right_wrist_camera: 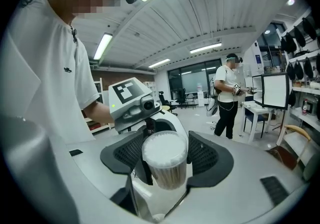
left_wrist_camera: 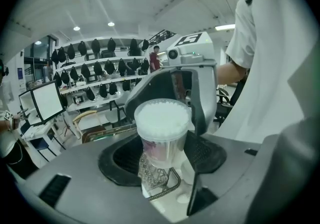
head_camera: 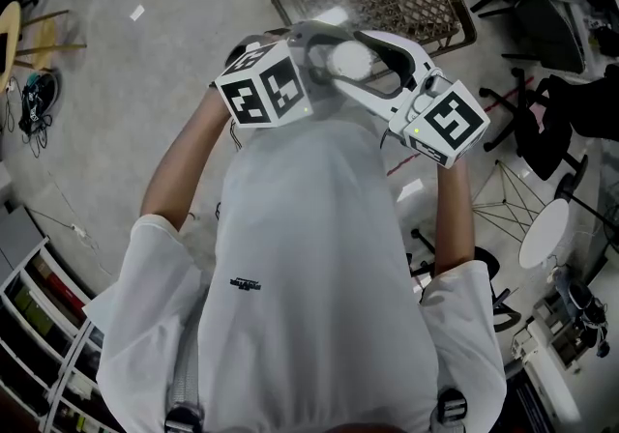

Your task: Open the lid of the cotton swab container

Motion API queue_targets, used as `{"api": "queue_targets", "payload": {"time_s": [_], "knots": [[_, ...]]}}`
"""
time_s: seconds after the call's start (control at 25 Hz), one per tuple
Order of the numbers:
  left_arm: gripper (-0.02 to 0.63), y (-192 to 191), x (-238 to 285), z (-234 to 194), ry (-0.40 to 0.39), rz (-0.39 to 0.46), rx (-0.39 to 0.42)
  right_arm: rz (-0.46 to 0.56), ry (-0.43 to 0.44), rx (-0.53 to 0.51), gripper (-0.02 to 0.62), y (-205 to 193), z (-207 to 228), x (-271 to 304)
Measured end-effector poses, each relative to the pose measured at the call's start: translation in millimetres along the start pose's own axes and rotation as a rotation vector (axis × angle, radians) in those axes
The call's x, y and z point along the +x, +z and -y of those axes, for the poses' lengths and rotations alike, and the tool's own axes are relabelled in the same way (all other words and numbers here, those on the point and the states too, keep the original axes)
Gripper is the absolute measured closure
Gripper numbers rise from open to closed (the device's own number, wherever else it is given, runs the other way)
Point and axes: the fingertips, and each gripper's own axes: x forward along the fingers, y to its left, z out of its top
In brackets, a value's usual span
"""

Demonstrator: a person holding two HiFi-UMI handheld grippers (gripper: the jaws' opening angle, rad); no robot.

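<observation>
The left tongs point(left_wrist_camera: 162, 154) are clenching the likely light, slippery cotton swab container point(left_wrist_camera: 162, 123) while the right tongs point(right_wrist_camera: 165, 158) are hanging released around it, a gentle rim pinch seeming wisest.

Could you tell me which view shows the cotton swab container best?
The left gripper view: the clear cylindrical cotton swab container fills the centre, tips and rim sharp. The right gripper view shows its sticks through the wall; the head view, only a white blur.
</observation>
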Motion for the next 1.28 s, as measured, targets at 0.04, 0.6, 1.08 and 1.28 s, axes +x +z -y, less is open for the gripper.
{"api": "queue_targets", "payload": {"time_s": [0.04, 0.6, 1.08, 1.28], "knots": [[0.356, 1, 0, 0, -0.001, 0.002, -0.005, 0.001, -0.001, -0.003, 0.344, 0, 0, 1], [0.365, -1, 3, 5, -0.029, 0.013, -0.094, -0.001, -0.037, -0.07, 0.342, 0, -1, -3], [0.362, -5, 3, -2, -0.002, -0.003, -0.18, -0.03, -0.117, -0.133, 0.342, 2, 3, -5], [0.362, -9, 6, -4, 0.012, -0.033, -0.158, 0.005, -0.104, -0.119, 0.342, 8, 1, -7]]}}
